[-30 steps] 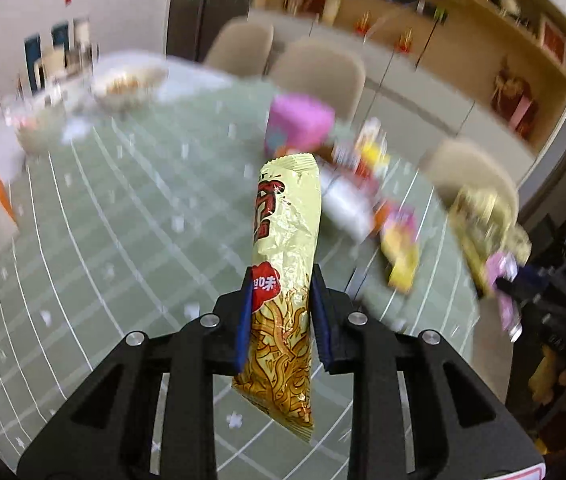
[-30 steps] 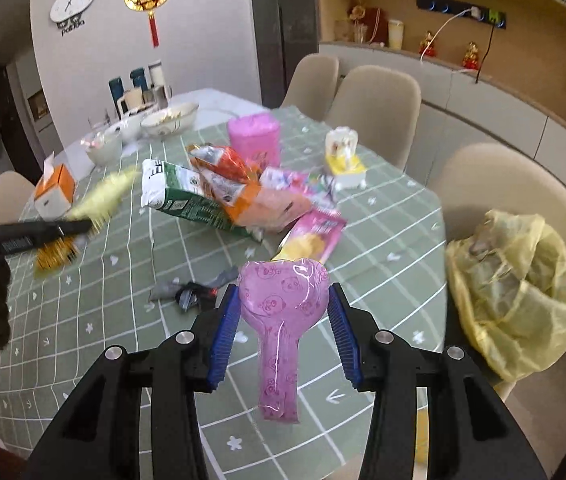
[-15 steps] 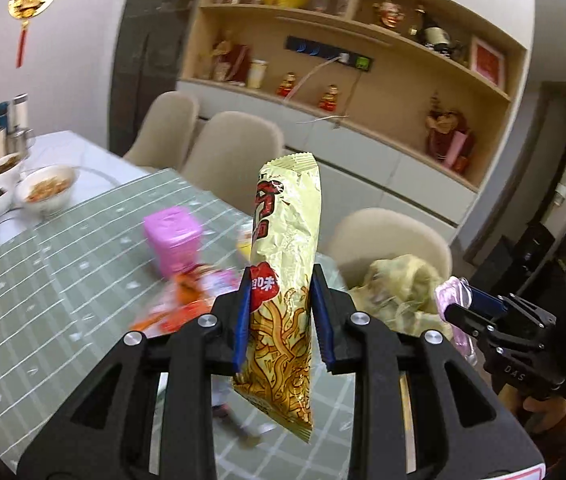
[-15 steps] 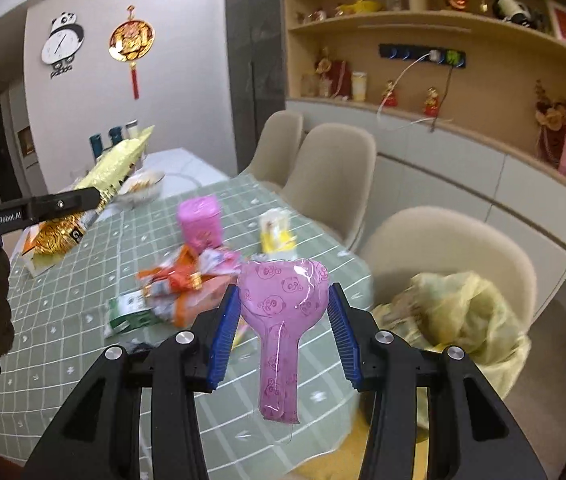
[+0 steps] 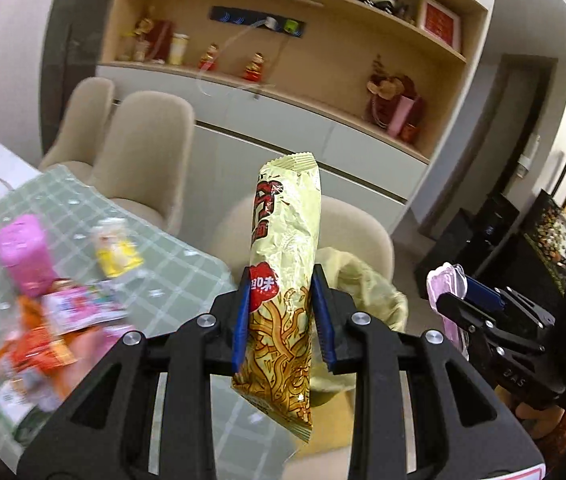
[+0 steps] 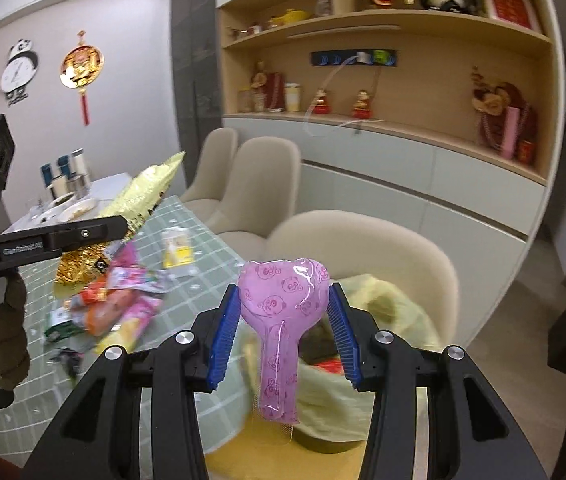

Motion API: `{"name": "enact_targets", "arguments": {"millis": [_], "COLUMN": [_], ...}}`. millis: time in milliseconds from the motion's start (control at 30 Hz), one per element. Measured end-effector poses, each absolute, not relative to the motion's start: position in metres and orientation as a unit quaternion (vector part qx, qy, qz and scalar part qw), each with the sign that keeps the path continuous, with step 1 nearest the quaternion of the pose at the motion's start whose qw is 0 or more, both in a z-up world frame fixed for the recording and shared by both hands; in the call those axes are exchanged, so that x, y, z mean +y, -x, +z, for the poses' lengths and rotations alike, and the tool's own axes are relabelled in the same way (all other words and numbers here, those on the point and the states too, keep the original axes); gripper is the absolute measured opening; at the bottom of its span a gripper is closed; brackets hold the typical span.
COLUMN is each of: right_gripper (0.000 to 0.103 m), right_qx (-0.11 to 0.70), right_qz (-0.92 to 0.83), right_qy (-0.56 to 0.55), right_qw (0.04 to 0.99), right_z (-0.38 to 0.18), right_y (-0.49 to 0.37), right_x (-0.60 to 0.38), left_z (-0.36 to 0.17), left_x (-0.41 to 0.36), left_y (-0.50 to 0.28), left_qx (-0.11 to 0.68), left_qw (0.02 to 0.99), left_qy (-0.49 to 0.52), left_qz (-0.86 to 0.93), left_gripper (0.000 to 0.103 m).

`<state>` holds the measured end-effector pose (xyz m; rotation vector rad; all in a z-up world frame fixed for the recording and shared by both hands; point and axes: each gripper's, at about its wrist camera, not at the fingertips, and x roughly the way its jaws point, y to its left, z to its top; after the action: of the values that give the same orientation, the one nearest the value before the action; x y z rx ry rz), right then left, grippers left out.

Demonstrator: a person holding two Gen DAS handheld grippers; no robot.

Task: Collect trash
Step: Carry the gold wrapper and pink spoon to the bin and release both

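My left gripper [image 5: 283,322] is shut on a tall yellow noodle snack packet [image 5: 285,264], held upright above the table edge; it also shows in the right wrist view [image 6: 139,204]. My right gripper [image 6: 283,330] is shut on a pink panda-print spoon-shaped wrapper [image 6: 283,308], which also shows in the left wrist view [image 5: 445,286]. A yellow trash bag [image 6: 383,320] lies open on the beige chair seat just beyond and below both grippers; it also shows in the left wrist view [image 5: 363,284]. Several wrappers [image 6: 115,304] lie in a heap on the green checked table [image 6: 203,272].
A pink container [image 5: 23,256] and a small yellow-white carton [image 5: 117,246] stand on the table. Beige chairs [image 6: 259,184] line the table's far side. A cabinet with shelves [image 6: 403,120] fills the wall behind. Bowls and cups [image 6: 63,196] sit at the table's far end.
Both grippers have swung right, away from the table middle, toward the chair with the yellow bag, each still holding its item. The bag now lies close below them.
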<state>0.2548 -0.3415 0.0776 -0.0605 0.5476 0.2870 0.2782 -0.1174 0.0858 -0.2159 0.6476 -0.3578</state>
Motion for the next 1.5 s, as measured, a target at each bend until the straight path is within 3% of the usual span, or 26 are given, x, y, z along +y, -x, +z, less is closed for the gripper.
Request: {"name": "enact_targets", "arguments": {"millis": [533,600,667,1500], "right_gripper": [0.043,0.043,0.043,0.043], "right_qx": [0.281,0.289,0.296,0.362], "right_qz": [0.060,0.062,0.066,0.194], "right_qy": [-0.026,-0.028,-0.028,0.013], "right_qw": [0.957,0.955,0.952,0.911], "right_z": [0.052,0.045,0.040,-0.031], "right_y": [-0.314,-0.322,-0.329,-0.404], "right_x": [-0.470,-0.472,-0.471,-0.368], "left_z": [0.014,0.006,-0.001,-0.011], "left_x": [-0.251,-0.258,-0.263,-0.184], "left_y": [-0.375,-0.382,-0.391,-0.341], "left_qx": [0.365,0.372,0.383,0.431], "left_qw": [0.892,0.888,0.884,0.887], "left_qy": [0.102,0.098,0.094,0.112], "left_qz": [-0.247,-0.252,-0.253,-0.124], "left_gripper": [0.028,0.032,0.042,0.047]}}
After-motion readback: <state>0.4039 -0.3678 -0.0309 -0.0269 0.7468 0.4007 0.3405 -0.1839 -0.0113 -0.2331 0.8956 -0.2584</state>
